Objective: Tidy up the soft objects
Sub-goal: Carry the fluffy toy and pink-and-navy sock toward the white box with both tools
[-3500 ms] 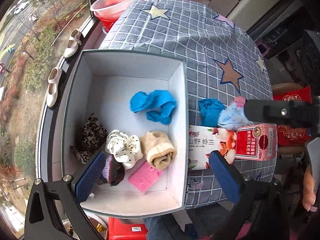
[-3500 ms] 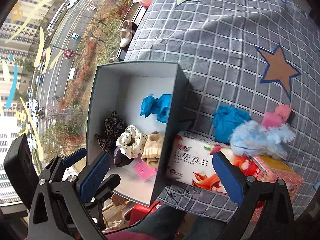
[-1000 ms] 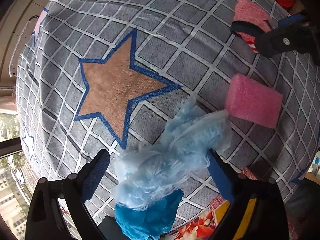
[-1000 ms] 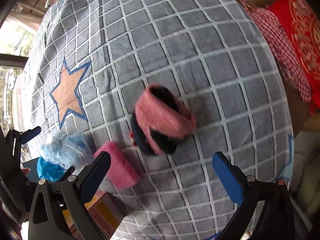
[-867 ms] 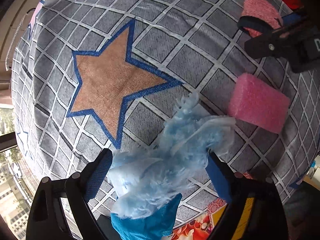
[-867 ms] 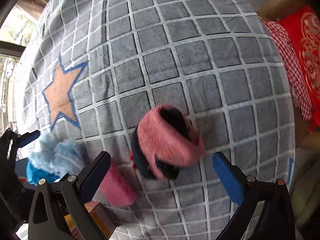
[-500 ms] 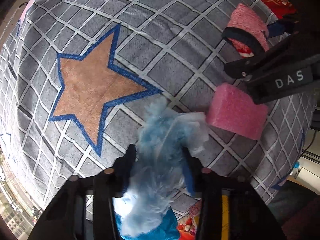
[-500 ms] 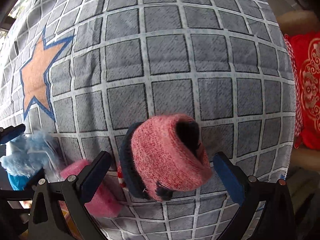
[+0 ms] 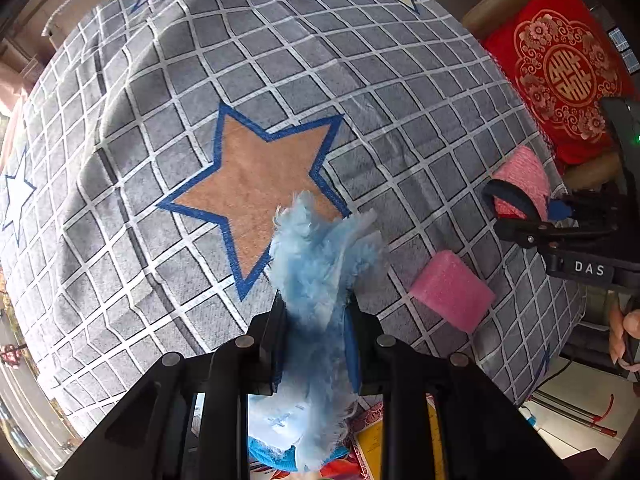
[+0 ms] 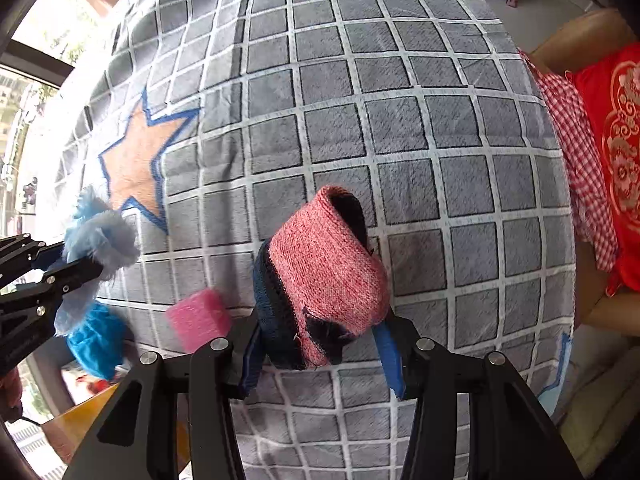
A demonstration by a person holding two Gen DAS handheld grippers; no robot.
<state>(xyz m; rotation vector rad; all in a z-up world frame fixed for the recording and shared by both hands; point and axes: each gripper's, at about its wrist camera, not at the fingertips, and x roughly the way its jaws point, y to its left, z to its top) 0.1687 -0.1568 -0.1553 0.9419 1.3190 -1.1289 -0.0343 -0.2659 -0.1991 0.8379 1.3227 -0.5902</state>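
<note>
Fluffy blue cloth (image 9: 320, 264): we see its length running up-frame, clamped in the left hand-held gripper (image 9: 316, 340), jaws just closed.
Pink sock (image 10: 324, 276): cuff opening points up-frame, squeezed in our right hand-held gripper (image 10: 320, 356), jaws just closing.

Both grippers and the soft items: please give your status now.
Left gripper shut on fluffy light-blue fabric piece, jaws just closed. Right gripper closing around rolled pink-and-navy knit sock. Pink foam block lies loose on checked tablecloth, nothing blocking.

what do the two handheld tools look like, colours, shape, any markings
Both are black angular frames with silver round bolt heads and two fingers lined with blue pads. The left tool and right tool look alike. Seen from the left wrist view, the right tool's side bears white letters "DAS". No sleeves are visible.
</note>
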